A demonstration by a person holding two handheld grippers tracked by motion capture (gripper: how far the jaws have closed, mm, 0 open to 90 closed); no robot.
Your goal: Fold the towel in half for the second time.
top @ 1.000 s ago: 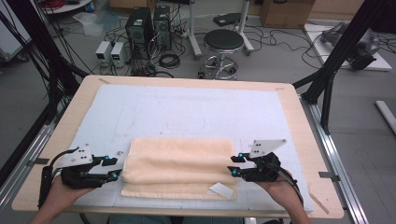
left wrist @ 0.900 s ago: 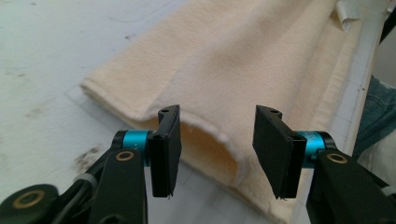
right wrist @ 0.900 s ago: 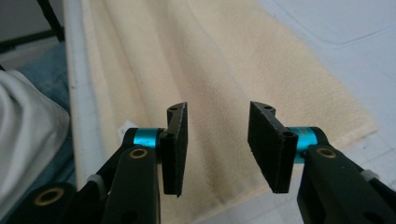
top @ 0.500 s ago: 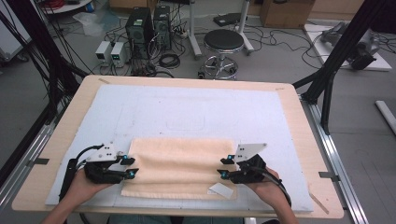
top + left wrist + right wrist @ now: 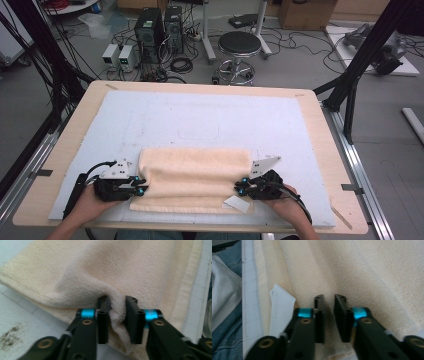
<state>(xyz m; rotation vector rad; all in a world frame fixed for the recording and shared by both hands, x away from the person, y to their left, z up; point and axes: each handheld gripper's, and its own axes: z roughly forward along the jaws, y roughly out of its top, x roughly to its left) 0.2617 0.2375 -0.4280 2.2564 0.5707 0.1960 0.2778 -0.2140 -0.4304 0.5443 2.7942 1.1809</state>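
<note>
Two hand-held grippers pinch one cream towel (image 5: 195,180) lying folded at the near edge of the tabletop (image 5: 310,107). Left hand-held gripper (image 5: 117,311) has just closed on a fold at its left end; right hand-held gripper (image 5: 329,315) likewise on the right end, beside a white label (image 5: 280,312).

I see the folded towel (image 5: 195,177) on the mat's (image 5: 200,120) near edge, left gripper (image 5: 139,187) at its left end, right gripper (image 5: 241,188) at its right, label (image 5: 236,204) in front.
</note>
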